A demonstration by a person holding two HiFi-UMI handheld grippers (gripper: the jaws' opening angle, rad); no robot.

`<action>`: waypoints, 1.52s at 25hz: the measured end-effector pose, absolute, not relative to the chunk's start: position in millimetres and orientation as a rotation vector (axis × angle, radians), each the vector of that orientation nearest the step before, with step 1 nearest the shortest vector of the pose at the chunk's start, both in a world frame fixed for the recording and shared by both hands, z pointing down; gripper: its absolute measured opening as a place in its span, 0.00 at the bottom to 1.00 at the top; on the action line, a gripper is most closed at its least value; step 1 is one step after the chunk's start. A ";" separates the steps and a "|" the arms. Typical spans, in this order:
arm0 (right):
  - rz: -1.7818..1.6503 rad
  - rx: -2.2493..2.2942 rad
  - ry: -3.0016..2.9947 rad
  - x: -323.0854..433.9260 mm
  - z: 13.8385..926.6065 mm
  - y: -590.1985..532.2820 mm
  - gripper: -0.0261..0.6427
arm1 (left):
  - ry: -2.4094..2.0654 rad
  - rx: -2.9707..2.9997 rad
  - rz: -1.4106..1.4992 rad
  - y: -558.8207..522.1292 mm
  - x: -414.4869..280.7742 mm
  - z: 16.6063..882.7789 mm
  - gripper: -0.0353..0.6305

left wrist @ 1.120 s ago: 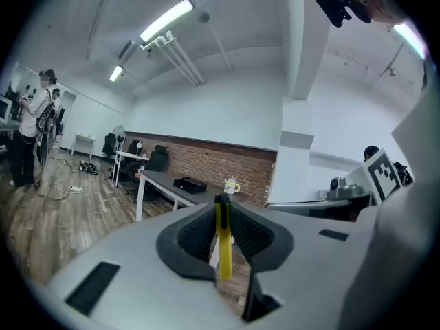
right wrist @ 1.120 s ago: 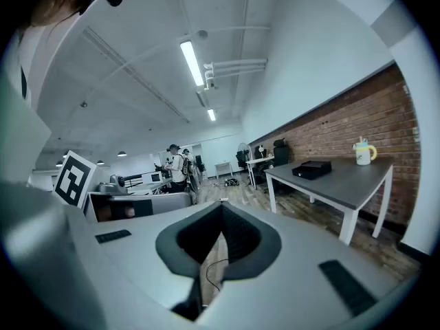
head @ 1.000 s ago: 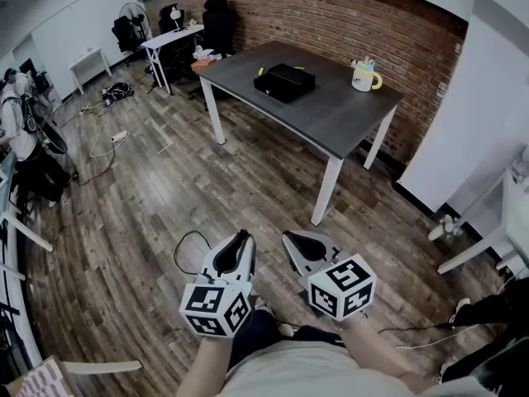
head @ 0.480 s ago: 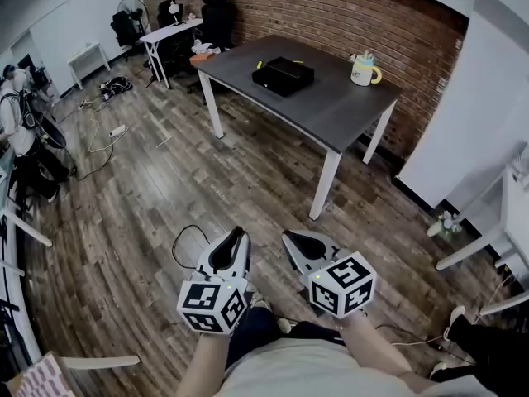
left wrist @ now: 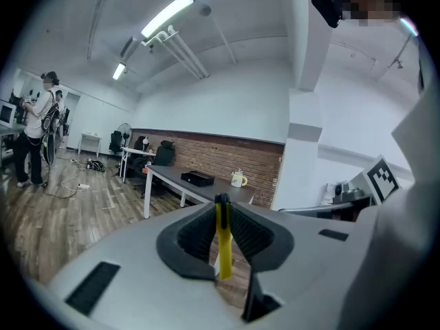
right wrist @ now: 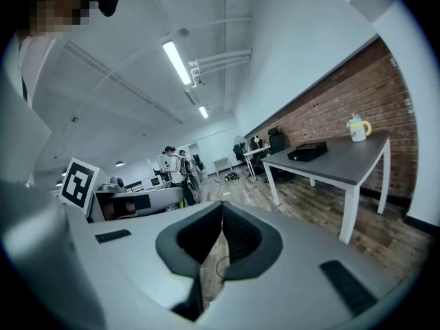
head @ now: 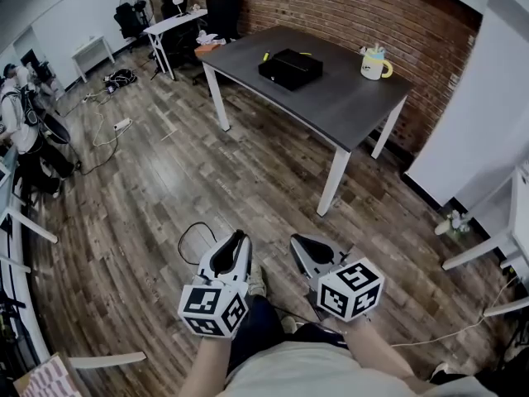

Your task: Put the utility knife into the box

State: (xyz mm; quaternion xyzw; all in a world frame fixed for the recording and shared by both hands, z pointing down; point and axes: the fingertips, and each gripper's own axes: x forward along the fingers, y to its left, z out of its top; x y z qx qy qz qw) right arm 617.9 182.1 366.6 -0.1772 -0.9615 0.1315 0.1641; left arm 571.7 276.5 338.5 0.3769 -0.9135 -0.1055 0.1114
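The black box (head: 290, 67) lies on a dark grey table (head: 331, 110) by the brick wall, far ahead of both grippers. In the left gripper view, a thin yellow utility knife (left wrist: 223, 243) stands clamped between the jaws of my left gripper (left wrist: 221, 205), which is shut on it. The box (left wrist: 197, 178) shows small behind it. My left gripper (head: 234, 246) and right gripper (head: 299, 245) hang side by side over the wooden floor, close to my body. The right gripper (right wrist: 222, 212) is shut with nothing in it. From there the box (right wrist: 307, 151) is far off.
A mug (head: 374, 63) with items in it stands on the table's far right end. A small yellow thing (head: 265, 56) lies left of the box. A black cable loop (head: 194, 240) lies on the floor by my left gripper. A person (head: 16, 114) stands far left; chairs and a white desk (head: 169, 25) stand at the back.
The head view has shifted a little, so the table sits slightly further right in view. Both grippers keep their places and states. The legs at the lower right have left the view.
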 end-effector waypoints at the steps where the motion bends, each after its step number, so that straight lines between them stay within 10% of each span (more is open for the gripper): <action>1: 0.382 -0.499 -2.733 613.7 370.3 180.7 0.04 | -2.679 1.103 -0.312 276.2 565.6 340.6 0.17; 38: 0.466 -0.315 -2.750 272.1 373.5 168.9 0.03 | -2.546 1.236 -0.362 276.1 211.6 355.3 0.17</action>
